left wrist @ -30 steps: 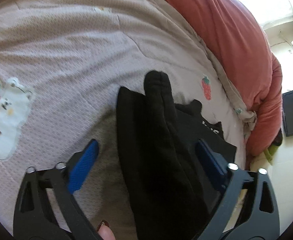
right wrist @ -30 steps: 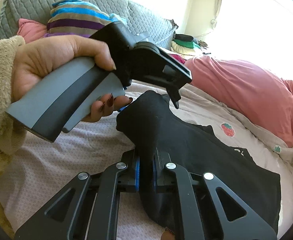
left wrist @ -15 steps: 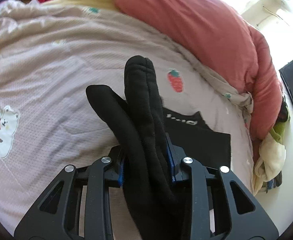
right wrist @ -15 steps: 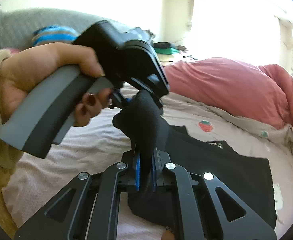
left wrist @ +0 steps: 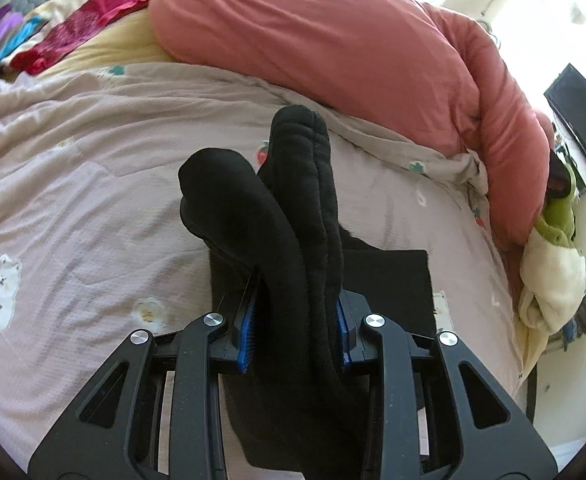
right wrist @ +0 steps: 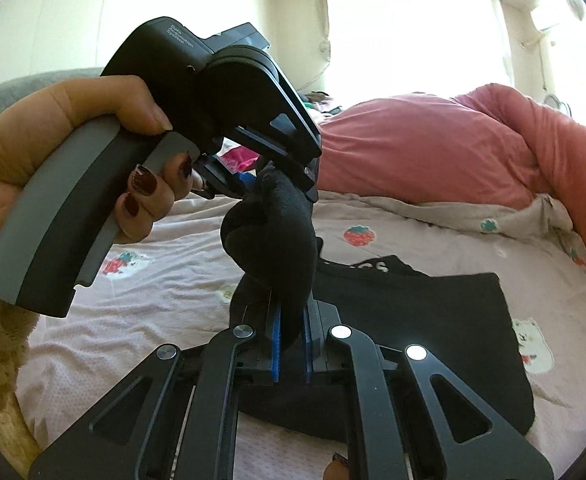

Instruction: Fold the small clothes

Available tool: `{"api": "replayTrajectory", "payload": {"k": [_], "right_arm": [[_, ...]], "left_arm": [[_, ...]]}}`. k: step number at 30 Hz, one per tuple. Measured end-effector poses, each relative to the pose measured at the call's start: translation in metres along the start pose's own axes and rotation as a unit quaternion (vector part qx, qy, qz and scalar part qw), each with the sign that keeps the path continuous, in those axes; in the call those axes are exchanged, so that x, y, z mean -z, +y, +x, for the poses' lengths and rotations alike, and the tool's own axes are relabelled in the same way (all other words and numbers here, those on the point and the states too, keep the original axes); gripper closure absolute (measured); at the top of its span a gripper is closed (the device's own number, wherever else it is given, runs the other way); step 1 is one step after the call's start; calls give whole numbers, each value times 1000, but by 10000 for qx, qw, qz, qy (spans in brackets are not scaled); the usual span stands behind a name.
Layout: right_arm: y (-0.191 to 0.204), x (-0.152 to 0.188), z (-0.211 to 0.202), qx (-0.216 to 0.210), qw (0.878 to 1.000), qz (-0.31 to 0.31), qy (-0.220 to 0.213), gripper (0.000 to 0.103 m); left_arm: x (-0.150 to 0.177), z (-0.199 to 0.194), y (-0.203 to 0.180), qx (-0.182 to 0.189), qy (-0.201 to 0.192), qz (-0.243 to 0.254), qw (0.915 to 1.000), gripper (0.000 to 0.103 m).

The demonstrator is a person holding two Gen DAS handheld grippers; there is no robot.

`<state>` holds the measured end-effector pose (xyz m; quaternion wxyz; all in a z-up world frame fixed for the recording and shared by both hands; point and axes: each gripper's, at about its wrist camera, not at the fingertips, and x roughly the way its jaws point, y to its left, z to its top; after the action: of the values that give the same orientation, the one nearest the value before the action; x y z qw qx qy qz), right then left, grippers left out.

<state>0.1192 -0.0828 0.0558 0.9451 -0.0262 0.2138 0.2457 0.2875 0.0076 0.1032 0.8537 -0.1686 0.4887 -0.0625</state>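
Left wrist view: the left gripper [left wrist: 293, 332], gaping a second ago, has closed on a thick bunch of the black garment [left wrist: 293, 216] and lifted it off the bed [left wrist: 73, 200]. Right gripper [right wrist: 291, 350] stays clamped on the same garment. Judgement: both edges secured, fold-over can proceed.

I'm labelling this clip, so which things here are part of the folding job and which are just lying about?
In the job:
- black garment, gripped by both grippers
- left gripper
- right gripper

Lying about:
- pink duvet
- strawberry-print bedsheet
- striped blanket
- clothes heap at the bed's edge
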Motion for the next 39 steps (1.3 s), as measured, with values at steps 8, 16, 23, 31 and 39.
{"api": "replayTrajectory", "payload": {"k": [8, 16, 23, 31, 39], "right_arm": [[-28, 8, -20, 163, 9991, 393, -87, 96], [-61, 24, -30, 305, 9963, 806, -4, 96], [-80, 40, -31, 323, 9924, 1174, 164, 96], [-97, 55, -32, 314, 9858, 1621, 317, 96], [-120, 78, -27, 186, 9670, 2443, 704, 89]], "left_arm": [[3, 15, -46, 28, 78, 282, 9996, 81], [13, 42, -89, 159, 322, 508, 9981, 80], [23, 72, -109, 18, 554, 659, 9963, 80], [36, 97, -126, -9, 737, 813, 9940, 76], [43, 93, -122, 582, 795, 650, 9930, 46]]}}
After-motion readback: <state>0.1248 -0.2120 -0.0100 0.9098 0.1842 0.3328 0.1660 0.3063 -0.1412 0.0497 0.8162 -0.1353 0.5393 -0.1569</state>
